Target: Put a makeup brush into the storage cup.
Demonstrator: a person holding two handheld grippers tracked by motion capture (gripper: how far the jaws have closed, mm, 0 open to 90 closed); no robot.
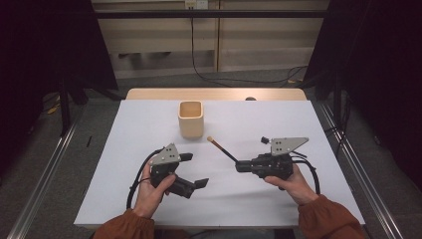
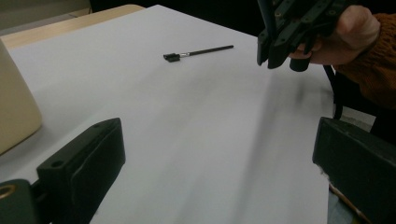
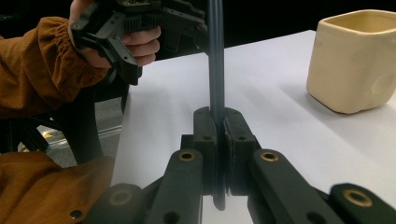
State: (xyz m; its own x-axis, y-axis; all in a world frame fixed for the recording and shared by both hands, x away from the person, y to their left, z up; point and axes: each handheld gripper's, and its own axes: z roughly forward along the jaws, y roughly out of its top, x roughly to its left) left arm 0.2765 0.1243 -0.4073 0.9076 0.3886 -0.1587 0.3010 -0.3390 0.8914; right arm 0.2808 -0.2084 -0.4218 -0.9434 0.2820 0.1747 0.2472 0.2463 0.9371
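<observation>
My right gripper (image 1: 240, 166) is shut on a thin dark stick (image 1: 222, 149) with a pale tan tip, which slants up-left toward a cream square cup (image 1: 190, 118). In the right gripper view the jaws (image 3: 217, 122) clamp the stick (image 3: 215, 65) upright, with the cup (image 3: 359, 60) at the right. My left gripper (image 1: 195, 170) is held near the table's front left, open, with nothing between its jaws. The left gripper view has its own jaws (image 2: 219, 154) wide apart over bare table. A second dark stick (image 2: 198, 52) with a black head lies flat farther off.
The white table top (image 1: 149, 199) ends in a wooden strip (image 1: 214, 93) at the far side. In the left gripper view the cup's wall (image 2: 14, 107) is at the left edge. Metal rails (image 1: 45, 169) run along the floor on both sides.
</observation>
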